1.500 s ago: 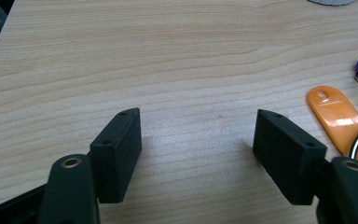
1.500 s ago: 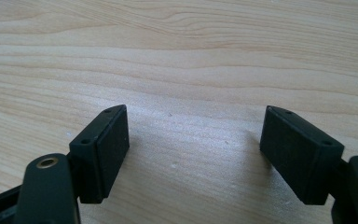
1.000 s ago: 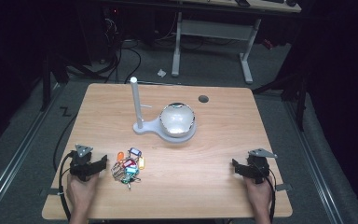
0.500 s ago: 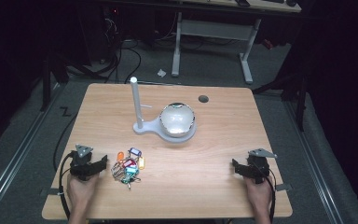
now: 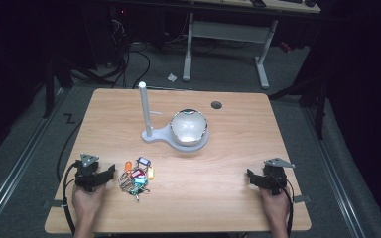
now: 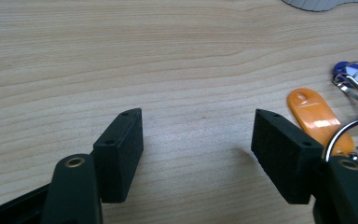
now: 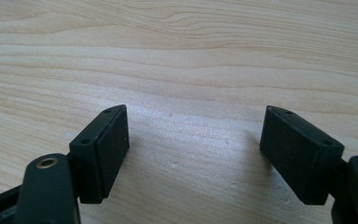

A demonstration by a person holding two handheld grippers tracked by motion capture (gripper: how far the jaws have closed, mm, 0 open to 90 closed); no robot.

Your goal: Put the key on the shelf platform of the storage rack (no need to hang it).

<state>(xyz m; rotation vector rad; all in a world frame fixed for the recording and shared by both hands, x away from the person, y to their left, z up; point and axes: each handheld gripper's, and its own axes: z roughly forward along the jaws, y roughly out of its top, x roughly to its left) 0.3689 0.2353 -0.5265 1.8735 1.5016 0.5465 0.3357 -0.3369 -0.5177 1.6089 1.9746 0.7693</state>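
1. The task's thing is the bunch of keys with coloured plastic tags on metal rings (image 5: 136,177). It lies on the light wooden table (image 5: 228,153), near the front edge and left of centre, just beside the left gripper (image 5: 108,171).
2. In the left gripper view the flat orange plastic tag (image 6: 319,116) and a blue tag with a steel ring (image 6: 354,77) lie just to the right of the gripper's right finger; bare wood lies between the fingers.
3. Handling, as a judgement: the bunch looks light but loose. Its rings and tags will likely swing and slide against each other, and smooth plastic and thin wire may slip from flat pads.
4. The best hold is probably across a flat tag or where the rings gather, so the rest hangs below.
5. The left gripper stands wide open and holds nothing.
6. The right gripper (image 5: 252,177) rests well apart at the table's front right, also wide open and empty, over bare wood.
7. A white stand with an upright post and a domed round base (image 5: 181,130) sits farther back, near the middle of the table.
8. Against the earlier high view, nothing visibly differs: both grippers, the bunch and the stand sit in the same places.
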